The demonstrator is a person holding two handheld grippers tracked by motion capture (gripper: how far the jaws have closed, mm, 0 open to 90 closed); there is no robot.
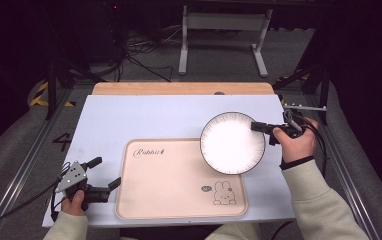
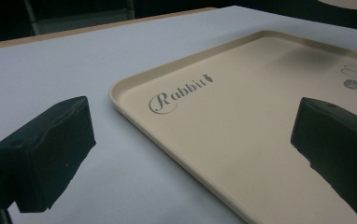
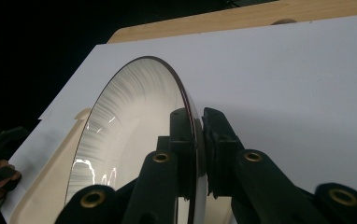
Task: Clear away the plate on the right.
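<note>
- The plate (image 1: 232, 143) is held up over the far right corner of the tray (image 1: 169, 200), part of it out past the tray's right edge and over the sheet (image 1: 129, 120); the right gripper (image 1: 259, 127) has it by the rim on the right side.
- In the right gripper view the jaws are clamped on the rim, one pad on the face and one on the back; the plate (image 3: 134, 140) stands nearly edge-on to that camera.
- The left gripper (image 1: 104, 174) rests low at the tray's left edge, jaws wide apart and holding nothing; in the left gripper view one jaw is over the sheet (image 2: 64, 65) and the other over the tray (image 2: 242, 130).
- Handling, as a judgement: the plate looks like glazed ceramic, so stiff, fairly heavy for a rim pinch, slick and breakable; held at one edge it will want to droop or swing, so a slow, level carry and a soft set-down seem wise; the rim is the only place the jaws can bite, and a deeper bite would hold better.
- Shapes and surfaces: the plate is round and shallow, glossy white with fine dark radial strokes near a thin dark rim, and it catches highlights.
- The tray is a matte cream rectangle with rounded corners and a low raised lip, printed with "Rabbit" in script and a small rabbit drawing.
- The sheet is flat, pale and smooth, lying on a wooden table (image 1: 179, 88) whose far edge shows.
</note>
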